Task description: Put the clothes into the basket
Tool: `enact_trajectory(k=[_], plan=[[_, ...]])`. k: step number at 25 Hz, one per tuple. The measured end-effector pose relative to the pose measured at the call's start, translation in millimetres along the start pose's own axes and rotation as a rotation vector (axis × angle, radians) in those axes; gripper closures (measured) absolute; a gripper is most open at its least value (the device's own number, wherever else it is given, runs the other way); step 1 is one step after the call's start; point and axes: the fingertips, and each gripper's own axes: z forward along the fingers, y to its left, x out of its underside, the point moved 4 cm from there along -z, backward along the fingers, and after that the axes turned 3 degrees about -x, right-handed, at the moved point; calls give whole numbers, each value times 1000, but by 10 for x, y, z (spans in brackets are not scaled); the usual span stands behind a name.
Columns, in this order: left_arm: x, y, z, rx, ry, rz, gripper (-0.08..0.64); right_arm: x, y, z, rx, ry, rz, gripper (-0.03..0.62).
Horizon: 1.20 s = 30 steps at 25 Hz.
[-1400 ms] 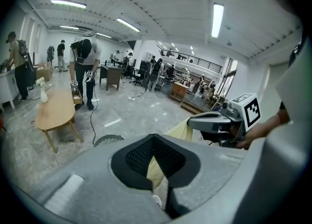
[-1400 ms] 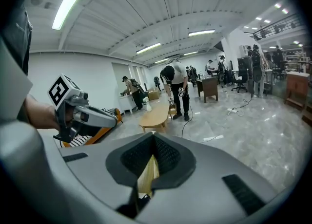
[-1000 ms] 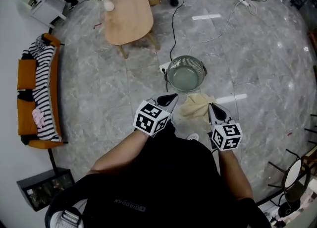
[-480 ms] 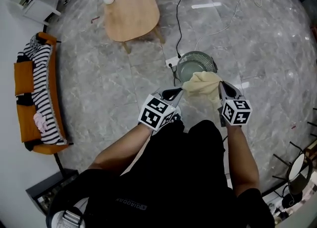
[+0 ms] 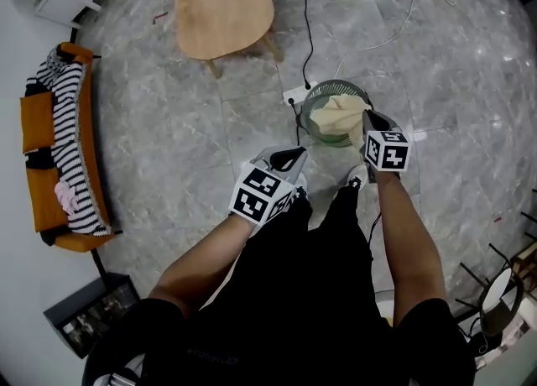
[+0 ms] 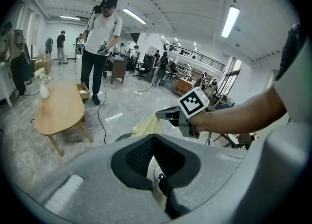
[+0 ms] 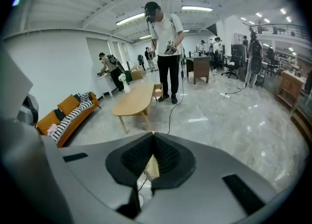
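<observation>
A round grey-green basket (image 5: 315, 95) stands on the marble floor just ahead of my feet. A cream cloth (image 5: 337, 113) hangs into it, bunched over the opening. My right gripper (image 5: 367, 118) is at the basket's right rim, shut on that cloth; a cream sliver (image 7: 152, 167) shows between its jaws. My left gripper (image 5: 291, 158) is lower left of the basket, apart from the cloth, jaws shut with nothing in them. The left gripper view shows the right gripper (image 6: 165, 116) holding the cloth (image 6: 145, 126) above the basket's rim (image 6: 123, 138).
A wooden oval table (image 5: 222, 7) stands beyond the basket. A power strip (image 5: 295, 93) and black cables lie beside it. An orange sofa (image 5: 42, 116) at the left bears a striped garment (image 5: 71, 149). A person (image 7: 165, 47) stands behind the table.
The right gripper has carried the cream cloth forward and down onto the basket. The left gripper has moved forward a little, and the cloth no longer reaches it.
</observation>
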Motion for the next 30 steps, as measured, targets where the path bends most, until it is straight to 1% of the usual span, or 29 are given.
enact_trajectory(k=[5,9,12,14,16,21,26,30], plan=[[36,32,83,-27,15,-51,560,353,-111,448,-11,113,5,575],[149,48,134,-38,56,-69,560,818,-115,682,-29,212,19,575],[209,48,201,-41,83,-74,560,1251,-108,767,-41,286,43,575],[205,52,251,-39,92,-72,560,1557,-94,787,-45,345,59,575],[189,71,283,-37,96,-72,560,1837,-25,777,-53,407,57,575],[204,73,327,-25,109,-66,560,2447,278,664,-112,545,-1,575],[231,90,304,-12,120,-47,560,2752,488,532,-148,630,-5,575],[290,79,279,-4,130,-32,560,2981,587,492,-176,674,6,575]])
